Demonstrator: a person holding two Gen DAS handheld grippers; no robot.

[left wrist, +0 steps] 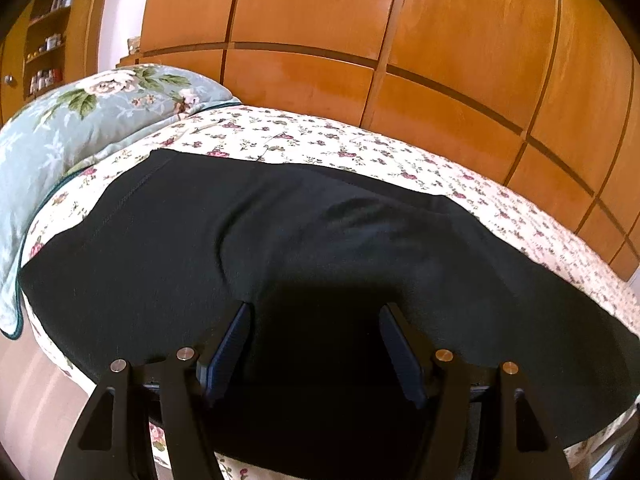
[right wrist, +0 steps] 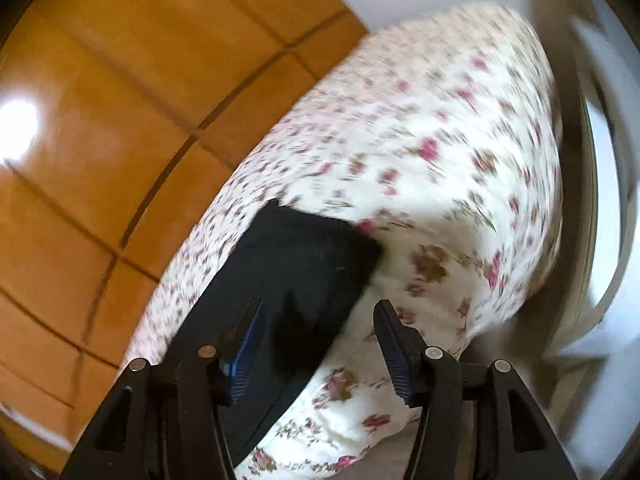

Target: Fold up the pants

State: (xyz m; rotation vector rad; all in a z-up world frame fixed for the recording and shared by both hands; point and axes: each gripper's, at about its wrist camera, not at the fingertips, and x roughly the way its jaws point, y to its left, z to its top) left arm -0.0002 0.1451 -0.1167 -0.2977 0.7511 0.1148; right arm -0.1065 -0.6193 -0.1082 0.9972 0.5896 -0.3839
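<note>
While black pants (left wrist: 280,248) lay flat across the floral bedspread (left wrist: 320,136), left gripper (left wrist: 314,312) hovered spread wide above them, right gripper (right wrist: 318,308) apart, apparently empty, view blurred.

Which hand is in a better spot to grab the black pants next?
Probably the right: the right gripper is open by the narrow end of the black pants. The left gripper is open over the wide middle, no edge between its fingers.

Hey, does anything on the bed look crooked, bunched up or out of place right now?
Nothing serious. The black pants lie mostly flat across the floral bedspread, with one soft crease near the middle. The floral pillow sits at the bed's end. The right wrist view is motion-blurred.
</note>
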